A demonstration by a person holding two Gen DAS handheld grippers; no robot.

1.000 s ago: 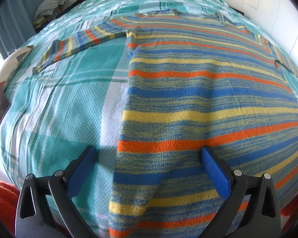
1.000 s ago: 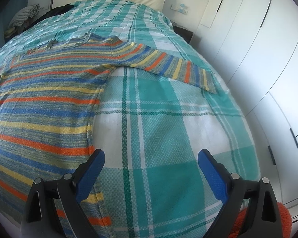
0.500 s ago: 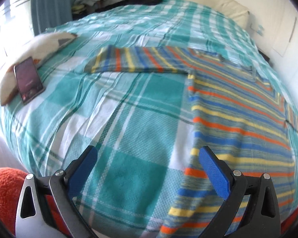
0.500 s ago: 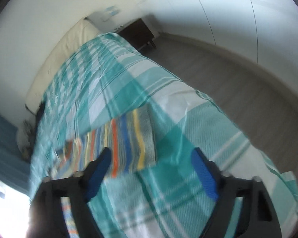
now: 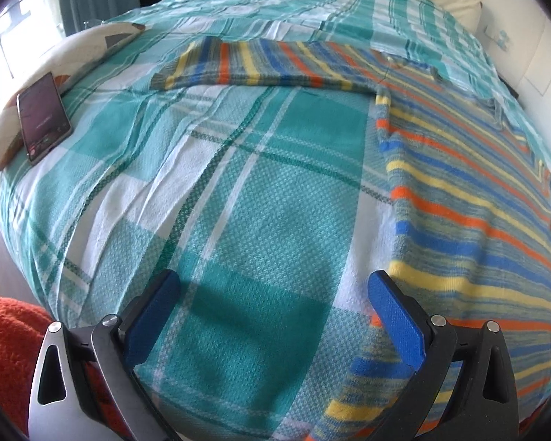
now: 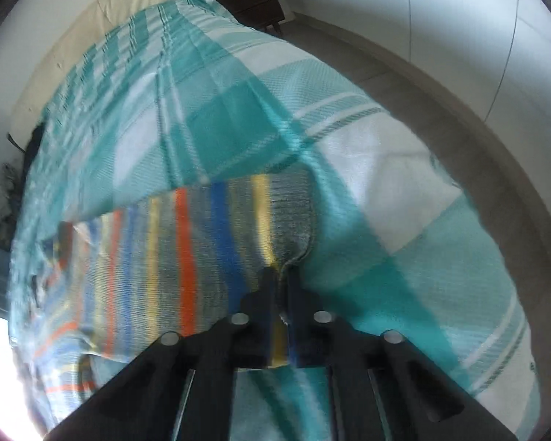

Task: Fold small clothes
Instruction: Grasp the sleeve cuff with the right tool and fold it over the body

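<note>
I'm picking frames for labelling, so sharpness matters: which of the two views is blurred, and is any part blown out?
Left wrist view: sharp, weave of the bedspread and striped sweater crisp; window glare at upper left. Right wrist view: motion-blurred across the sleeve and bedspread; lower-left corner blown out white.

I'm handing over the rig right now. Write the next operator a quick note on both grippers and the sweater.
Right gripper: shut on the sleeve cuff of the striped sweater.
Left gripper: open, holding nothing, over the plaid bedspread beside the sweater's hem.
The sweater lies flat, other sleeve spread out. A phone sits on a pillow at the left.
Done: one cuff gripped. Left: every fold.
</note>
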